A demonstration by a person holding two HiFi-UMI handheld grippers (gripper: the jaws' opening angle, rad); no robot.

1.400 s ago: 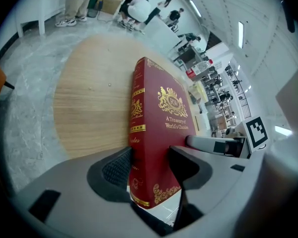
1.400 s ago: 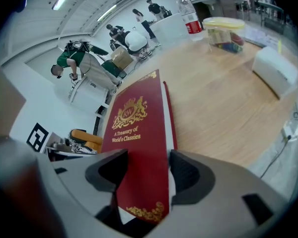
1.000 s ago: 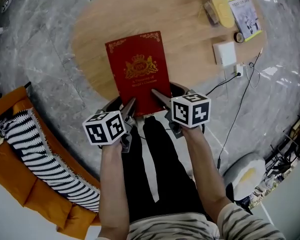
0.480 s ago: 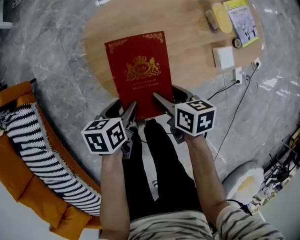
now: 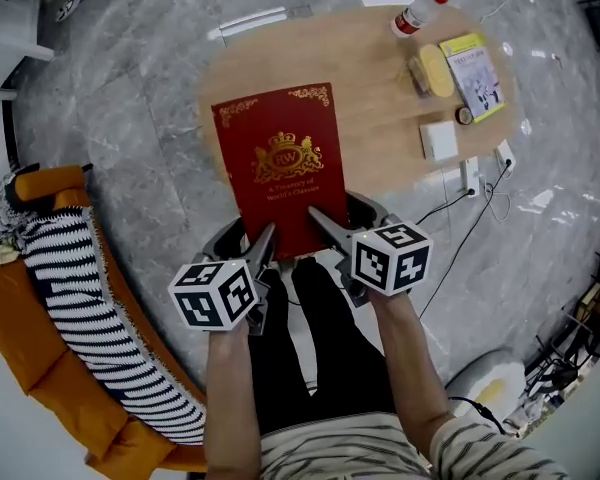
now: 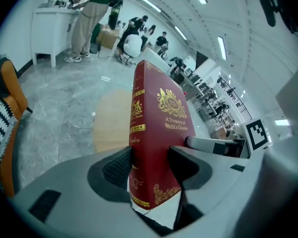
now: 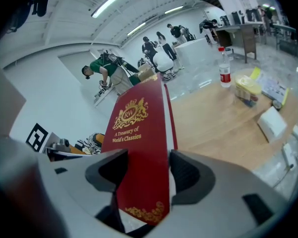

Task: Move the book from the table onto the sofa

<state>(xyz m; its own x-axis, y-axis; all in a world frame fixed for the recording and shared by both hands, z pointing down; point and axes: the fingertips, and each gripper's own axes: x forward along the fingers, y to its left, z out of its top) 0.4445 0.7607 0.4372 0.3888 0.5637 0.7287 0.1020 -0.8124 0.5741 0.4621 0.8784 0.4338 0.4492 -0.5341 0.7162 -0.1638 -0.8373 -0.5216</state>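
A large red book (image 5: pixel 280 163) with gold ornament and a crest is held up above the oval wooden table (image 5: pixel 380 78). Both grippers clamp its near edge. My left gripper (image 5: pixel 262 240) is shut on the near left corner, by the spine (image 6: pixel 139 148). My right gripper (image 5: pixel 320 220) is shut on the near right corner, with the cover (image 7: pixel 139 152) standing between its pads. The orange sofa (image 5: pixel 30 358) with a black-and-white striped throw (image 5: pixel 80 308) lies at the lower left of the head view.
On the table's far right are a plastic bottle (image 5: pixel 415 15), a yellow case (image 5: pixel 435 68), a yellow-green booklet (image 5: pixel 475 73) and a white box (image 5: pixel 440 140). A power strip and cable (image 5: pixel 470 183) lie on the grey marble floor. People stand at distant desks (image 6: pixel 89 14).
The book has come up and off the table, held in both grippers. The table now sits farther away in the head view, and more floor shows around it.
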